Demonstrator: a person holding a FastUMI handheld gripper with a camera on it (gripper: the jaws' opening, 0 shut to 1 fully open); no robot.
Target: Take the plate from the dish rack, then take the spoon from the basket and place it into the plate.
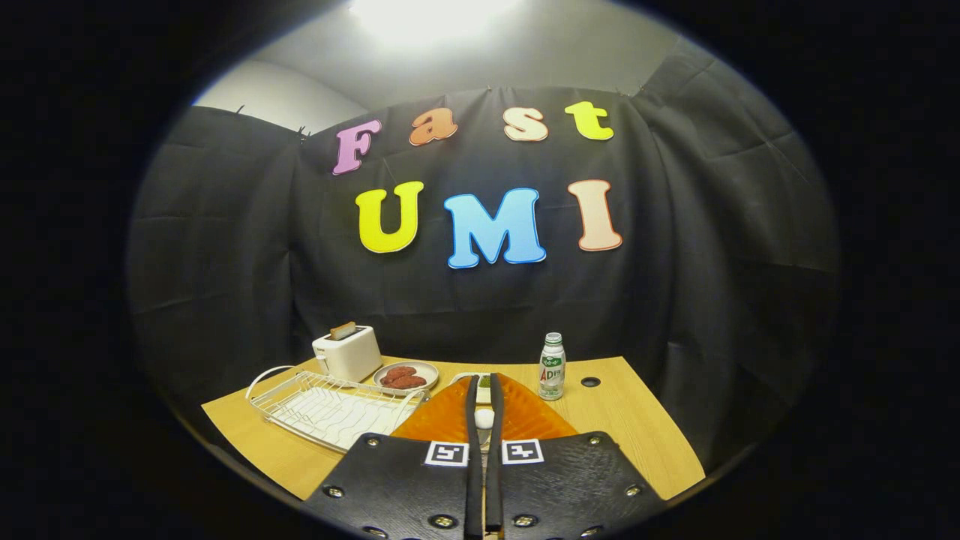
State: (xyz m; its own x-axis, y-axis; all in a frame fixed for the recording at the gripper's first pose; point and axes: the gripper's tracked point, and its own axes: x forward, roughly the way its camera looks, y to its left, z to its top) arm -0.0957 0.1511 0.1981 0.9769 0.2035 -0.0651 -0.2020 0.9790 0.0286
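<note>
The jaws (484, 409) stand nearly closed, pinching a white spoon (484, 418) by its handle; only a small pale stretch of it shows in the narrow slit between them, and the bowl end is hidden. Right under and behind the fingers sits an orange ribbed plate (525, 409) on the worktop (630, 435); the fingers and the gripper body cover its near part, so only its upper arc is plain. A pale rim just beyond the plate may be the basket (465, 376), though too little shows to be sure. Left of the plate lies the wire dish rack (330, 409), flat and bare. Behind the rack stand a white toaster (347, 352) with a slice poking up and a small dish (406, 375) of reddish food. To the right of the plate stands a small bottle (552, 366), with a dark hole (590, 382) in the worktop beside it.
</note>
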